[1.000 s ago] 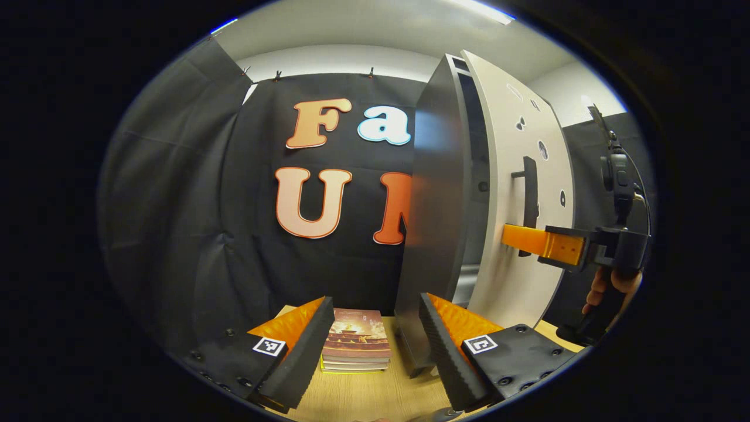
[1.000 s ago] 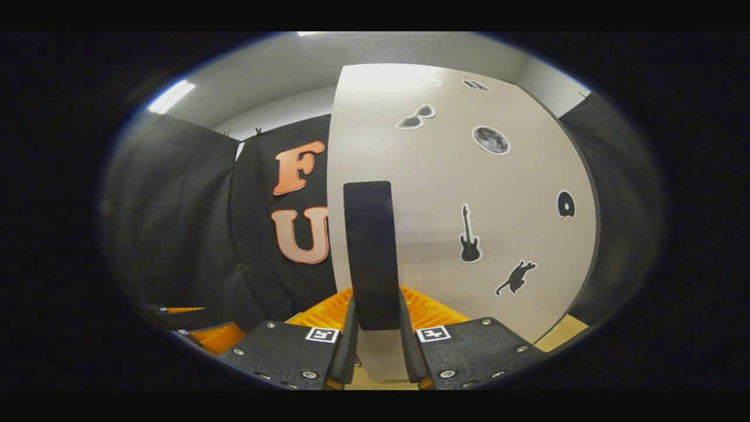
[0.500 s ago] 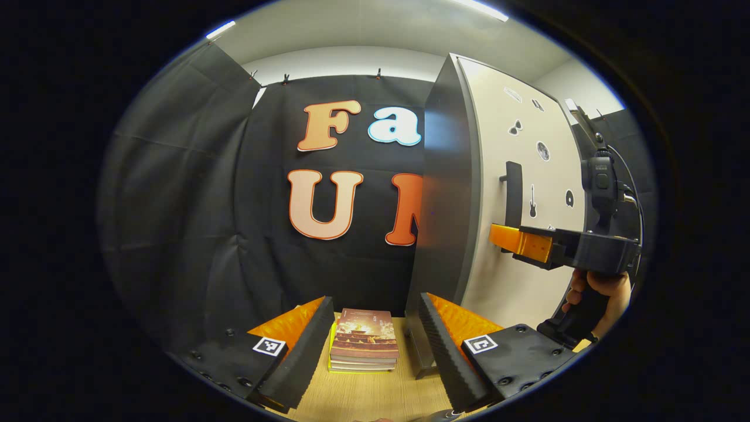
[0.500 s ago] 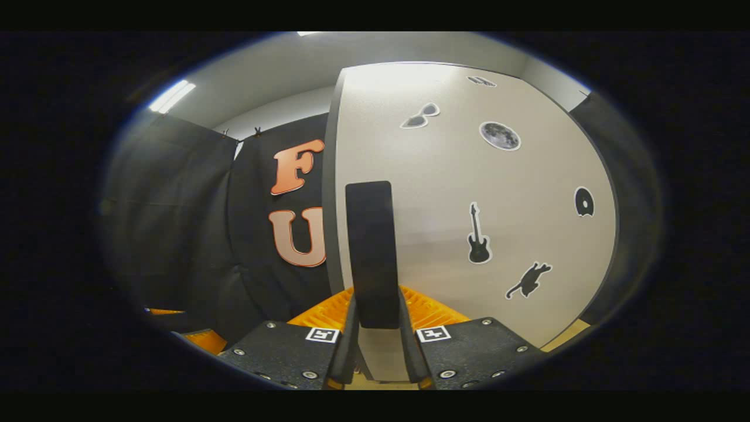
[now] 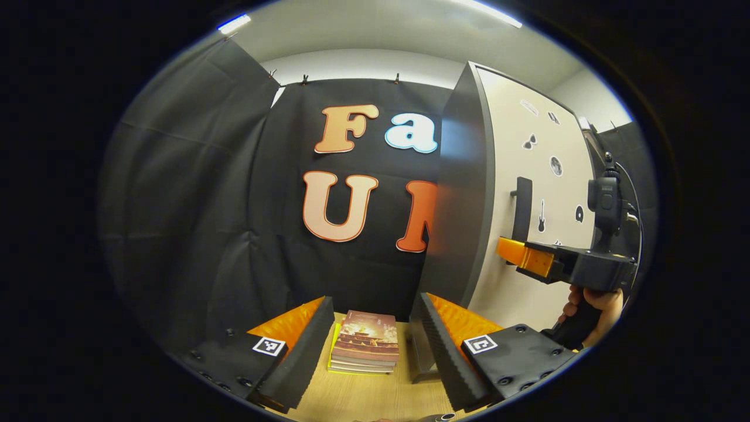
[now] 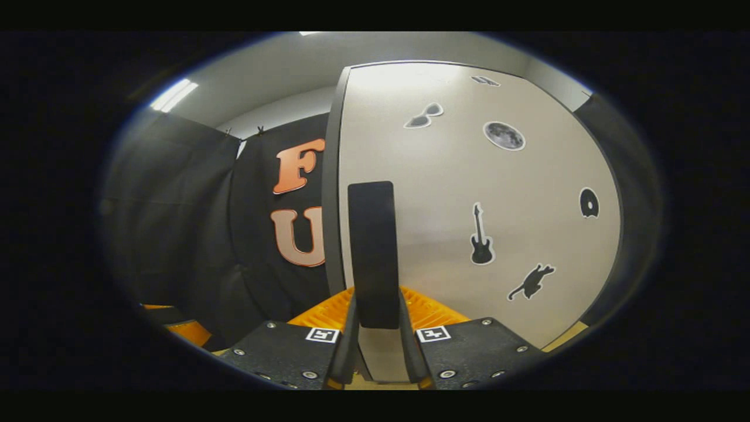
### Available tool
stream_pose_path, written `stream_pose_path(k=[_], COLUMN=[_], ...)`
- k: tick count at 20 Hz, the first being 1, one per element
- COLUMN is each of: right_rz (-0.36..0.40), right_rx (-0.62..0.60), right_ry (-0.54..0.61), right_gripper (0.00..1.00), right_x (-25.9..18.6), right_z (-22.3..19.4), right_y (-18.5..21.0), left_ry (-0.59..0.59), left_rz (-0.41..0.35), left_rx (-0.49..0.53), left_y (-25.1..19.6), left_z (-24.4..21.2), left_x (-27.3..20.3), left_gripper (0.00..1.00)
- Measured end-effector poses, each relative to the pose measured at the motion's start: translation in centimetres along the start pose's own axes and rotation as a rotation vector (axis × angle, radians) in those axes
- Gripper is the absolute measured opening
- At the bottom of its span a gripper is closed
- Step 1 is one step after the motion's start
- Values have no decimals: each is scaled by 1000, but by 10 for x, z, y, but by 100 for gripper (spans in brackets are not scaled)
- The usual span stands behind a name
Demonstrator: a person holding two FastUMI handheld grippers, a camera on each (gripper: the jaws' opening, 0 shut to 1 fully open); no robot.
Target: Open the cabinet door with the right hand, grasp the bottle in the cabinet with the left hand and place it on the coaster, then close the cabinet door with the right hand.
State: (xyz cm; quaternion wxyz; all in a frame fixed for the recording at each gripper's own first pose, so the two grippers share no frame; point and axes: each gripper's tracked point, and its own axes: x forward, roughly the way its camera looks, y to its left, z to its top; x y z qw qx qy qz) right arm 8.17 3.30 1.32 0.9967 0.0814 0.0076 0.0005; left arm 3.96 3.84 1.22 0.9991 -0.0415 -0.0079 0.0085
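Right gripper view showed my right gripper (image 6: 378, 334) pinching the door handle (image 6: 371, 252) dead ahead — a stiff bar, good to hold low. Door (image 6: 469, 193) looked rigid, light-swinging. Left gripper (image 5: 372, 346) hung spread — bottle unseen.

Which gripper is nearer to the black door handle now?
Right. The right gripper is closed on the door handle; the left gripper is open, apart, above the books.

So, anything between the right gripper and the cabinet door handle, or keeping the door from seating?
Nothing visible. The right gripper clamps the black vertical bar handle on the white stickered cabinet door. In the left gripper view the door lies flush on the dark grey cabinet body, no gap showing.
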Motion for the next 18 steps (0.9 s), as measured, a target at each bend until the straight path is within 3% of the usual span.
stream_pose_path(k=[4, 10, 13, 18], right_rz=[39, 56, 47, -18], right_rx=[25, -16, -47, -107], right_ry=[19, -7, -14, -13], right_gripper=[38, 56, 65, 65], right_x=[-8, -16, -28, -41], right_z=[-4, 1, 3, 8], right_y=[7, -1, -9, -24], left_ry=[-18, -15, -7, -21], left_rz=[31, 63, 48, -17], left_rx=[22, 27, 46, 42], left_y=[0, -8, -16, -33], left_z=[11, 9, 4, 8], left_x=[-8, -22, -29, -44], left_gripper=[95, 96, 95, 95])
